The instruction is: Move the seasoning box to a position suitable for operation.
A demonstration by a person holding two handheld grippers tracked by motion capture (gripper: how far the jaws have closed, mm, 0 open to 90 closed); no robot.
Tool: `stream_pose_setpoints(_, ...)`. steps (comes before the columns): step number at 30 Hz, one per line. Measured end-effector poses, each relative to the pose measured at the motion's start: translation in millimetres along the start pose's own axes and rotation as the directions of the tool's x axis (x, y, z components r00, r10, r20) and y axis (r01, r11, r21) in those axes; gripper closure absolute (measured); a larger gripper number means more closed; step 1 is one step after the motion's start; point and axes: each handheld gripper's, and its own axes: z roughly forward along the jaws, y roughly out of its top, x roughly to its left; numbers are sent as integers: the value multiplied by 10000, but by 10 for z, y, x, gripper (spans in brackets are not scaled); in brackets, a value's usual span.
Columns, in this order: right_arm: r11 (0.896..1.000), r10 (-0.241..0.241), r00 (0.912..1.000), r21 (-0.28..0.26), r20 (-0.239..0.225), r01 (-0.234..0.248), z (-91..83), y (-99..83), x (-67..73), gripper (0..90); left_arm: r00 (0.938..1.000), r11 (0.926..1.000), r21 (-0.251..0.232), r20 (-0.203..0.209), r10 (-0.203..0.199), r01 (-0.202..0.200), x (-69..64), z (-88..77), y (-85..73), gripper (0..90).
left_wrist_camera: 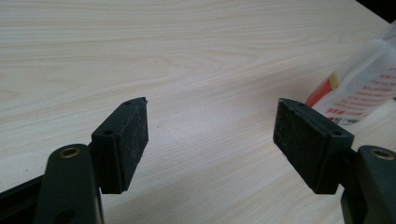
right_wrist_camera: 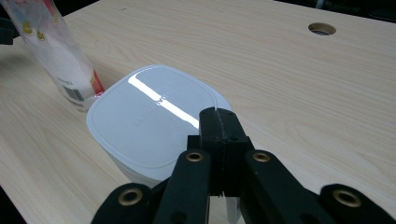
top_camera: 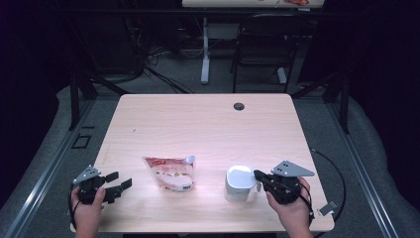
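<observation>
Left gripper [top_camera: 120,183]: jaws spread wide, nothing between the pads [left_wrist_camera: 133,135], only bare table [top_camera: 198,119] ahead. Bag [top_camera: 171,172] stands mid-table, apart from it and to its right, leaning and top-heavy by the look of it. Risk: a nudge from one pad before both sides close tips it over. Tub [top_camera: 239,183], lid on, sits right of the bag. Right gripper [top_camera: 257,175]: jaws clenched, empty, tips at the tub's rim. Risk: a push slides the tub into the bag.

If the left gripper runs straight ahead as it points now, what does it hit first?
Most likely the snack bag: the open left gripper points toward it across bare table, though depth is unclear.
</observation>
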Motion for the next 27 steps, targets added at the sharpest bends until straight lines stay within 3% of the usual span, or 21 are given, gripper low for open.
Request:
stream_pose_setpoints(3,10000,14,10000,-17,-18,-14,0,-3,-3,900,9999,9999,-81,-115,-83,82,13,0,-12,266)
stream_pose_setpoints(9,10000,17,10000,-18,30,-17,-3,-11,-10,900,9987,9996,39,-422,286,-285,3,-4,-9,266)
stream_pose_setpoints(17,9998,77,9997,182,233,-82,-6,-50,-47,900,9968,9980,256,-529,594,-581,-17,7,1,266)
stream_pose_setpoints(27,9985,472,9989,284,82,-474,9,-95,-102,900,9964,9980,227,-598,602,-590,-23,16,0,266)
